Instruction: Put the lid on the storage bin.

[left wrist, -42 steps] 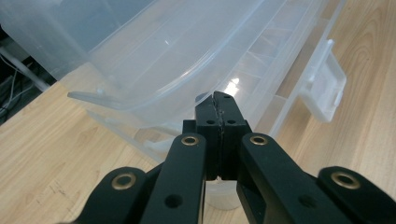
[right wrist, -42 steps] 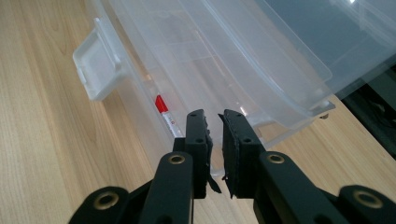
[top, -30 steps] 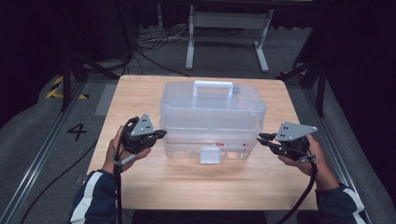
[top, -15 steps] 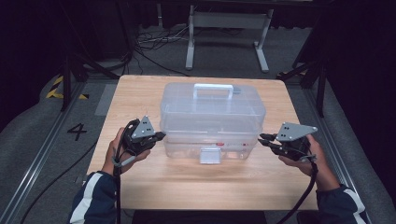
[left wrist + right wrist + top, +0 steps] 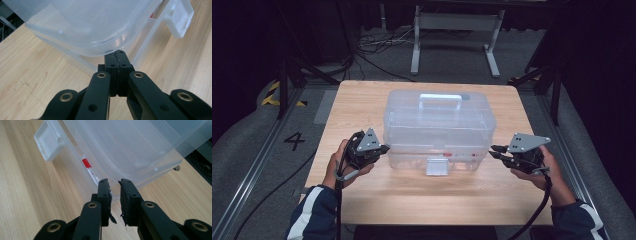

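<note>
Sitting on the table (image 5: 362, 200), the clear box (image 5: 439, 127) has its lid (image 5: 82, 27) down and its front latch (image 5: 436, 166) hanging flat, so by my reading the work has barely begun: nothing is lifted, opened or gripped yet. The left gripper (image 5: 382, 148) sits at the box's left end, jaws pressed together on nothing, tips just under the lid's rounded corner and touching or nearly touching it. The right gripper (image 5: 493, 150) is at the opposite end, jaws parted by a narrow gap with nothing between them, tips just short of the lid's rim. The handle (image 5: 440, 101) lies beyond both, untouched.
</note>
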### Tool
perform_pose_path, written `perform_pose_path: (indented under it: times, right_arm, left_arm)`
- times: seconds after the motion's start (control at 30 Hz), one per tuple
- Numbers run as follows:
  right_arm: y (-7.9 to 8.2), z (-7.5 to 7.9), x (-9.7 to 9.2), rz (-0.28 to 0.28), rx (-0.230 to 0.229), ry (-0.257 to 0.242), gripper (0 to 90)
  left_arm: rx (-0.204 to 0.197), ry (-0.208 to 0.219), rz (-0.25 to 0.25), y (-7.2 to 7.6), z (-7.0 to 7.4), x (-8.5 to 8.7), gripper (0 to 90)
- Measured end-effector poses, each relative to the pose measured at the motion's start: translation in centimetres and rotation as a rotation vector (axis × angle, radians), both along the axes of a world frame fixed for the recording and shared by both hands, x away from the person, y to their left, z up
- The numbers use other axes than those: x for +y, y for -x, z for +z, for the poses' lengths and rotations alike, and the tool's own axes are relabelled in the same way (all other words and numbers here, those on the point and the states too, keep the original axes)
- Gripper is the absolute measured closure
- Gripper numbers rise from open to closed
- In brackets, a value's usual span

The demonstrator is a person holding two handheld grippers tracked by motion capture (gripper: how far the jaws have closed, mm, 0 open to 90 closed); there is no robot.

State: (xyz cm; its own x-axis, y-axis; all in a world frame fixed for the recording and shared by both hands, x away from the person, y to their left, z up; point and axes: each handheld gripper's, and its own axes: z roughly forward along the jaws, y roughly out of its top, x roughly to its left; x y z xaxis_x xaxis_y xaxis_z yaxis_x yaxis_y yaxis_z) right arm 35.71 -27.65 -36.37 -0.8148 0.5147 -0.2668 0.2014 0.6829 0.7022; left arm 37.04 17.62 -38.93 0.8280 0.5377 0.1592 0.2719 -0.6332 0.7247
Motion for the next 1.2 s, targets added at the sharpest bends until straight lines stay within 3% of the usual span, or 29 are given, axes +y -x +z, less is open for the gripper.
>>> perform_pose_path:
  times: [0.4,0.87,1.2]
  right_arm:
    - [0.0,-0.7,0.1,0.001,0.019,0.012,78.1]
    - [-0.1,-1.6,0.3,-0.006,0.035,0.033,77.8]
    - [-0.1,-2.2,0.4,-0.007,0.042,0.05,76.1]
  left_arm:
    - [0.0,-0.012,0.01,0.3,-0.5,0.1,90.0]
    - [0.006,-0.074,0.027,0.8,-1.3,0.4,90.0]
    - [0.0,-0.059,0.02,1.2,-1.6,0.4,87.6]
